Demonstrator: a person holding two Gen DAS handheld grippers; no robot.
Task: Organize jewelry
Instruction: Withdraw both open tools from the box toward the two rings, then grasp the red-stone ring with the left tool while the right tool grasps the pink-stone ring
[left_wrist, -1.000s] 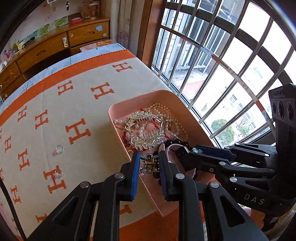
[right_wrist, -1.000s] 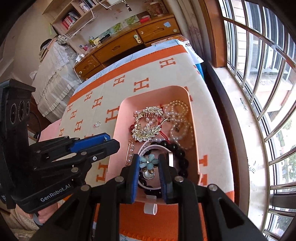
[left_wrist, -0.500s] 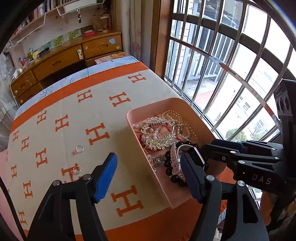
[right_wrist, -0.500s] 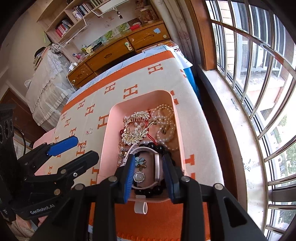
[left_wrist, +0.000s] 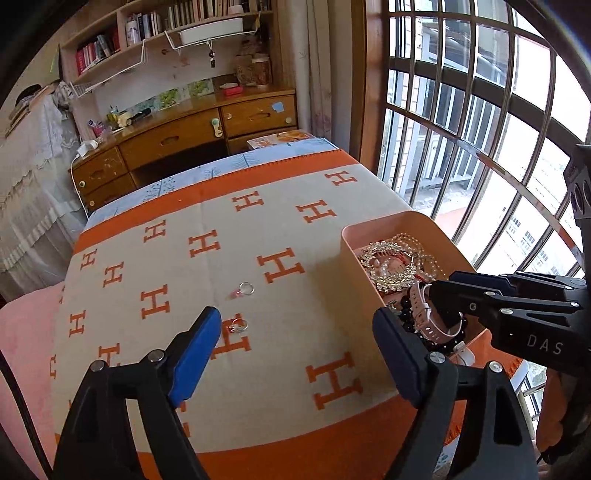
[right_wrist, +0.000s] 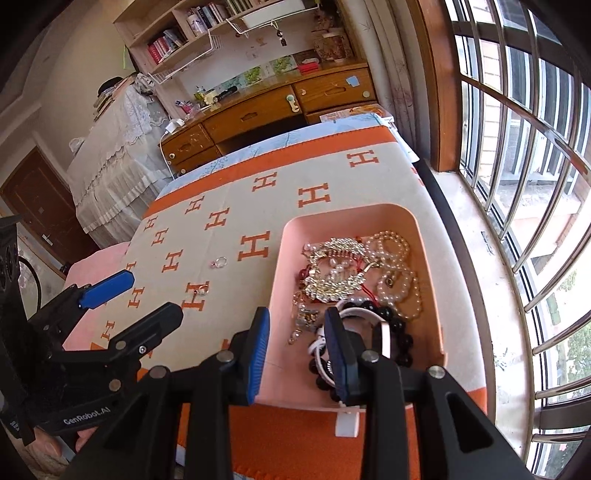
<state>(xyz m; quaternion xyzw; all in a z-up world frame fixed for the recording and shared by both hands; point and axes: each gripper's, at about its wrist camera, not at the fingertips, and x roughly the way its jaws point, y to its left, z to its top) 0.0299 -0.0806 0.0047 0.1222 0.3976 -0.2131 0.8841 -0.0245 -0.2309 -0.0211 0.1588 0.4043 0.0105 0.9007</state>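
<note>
A pink tray (left_wrist: 360, 273) (right_wrist: 280, 273) on the orange-and-cream blanket holds a gold hair comb (right_wrist: 332, 280), pearl strands (right_wrist: 395, 266), a black bead bracelet (right_wrist: 402, 332) and a white watch (left_wrist: 430, 317). Two rings lie loose on the blanket: one with a pink stone (left_wrist: 245, 288) (right_wrist: 219, 262), one nearer (left_wrist: 237, 325) (right_wrist: 201, 290). My left gripper (left_wrist: 295, 354) is open and empty above the blanket, close to the nearer ring. My right gripper (right_wrist: 297, 350) is open and empty over the tray's near end.
The blanket (left_wrist: 258, 229) covers a table beside a barred window (left_wrist: 480, 129) on the right. A wooden desk with drawers (left_wrist: 184, 136) and bookshelves stand at the far end. A lace-covered piece (right_wrist: 110, 155) is at the left.
Both grippers opened, letting a hair clip and a flower piece drop into the tray. Both then pulled back and up; the left gripper swung left over the blanket.
</note>
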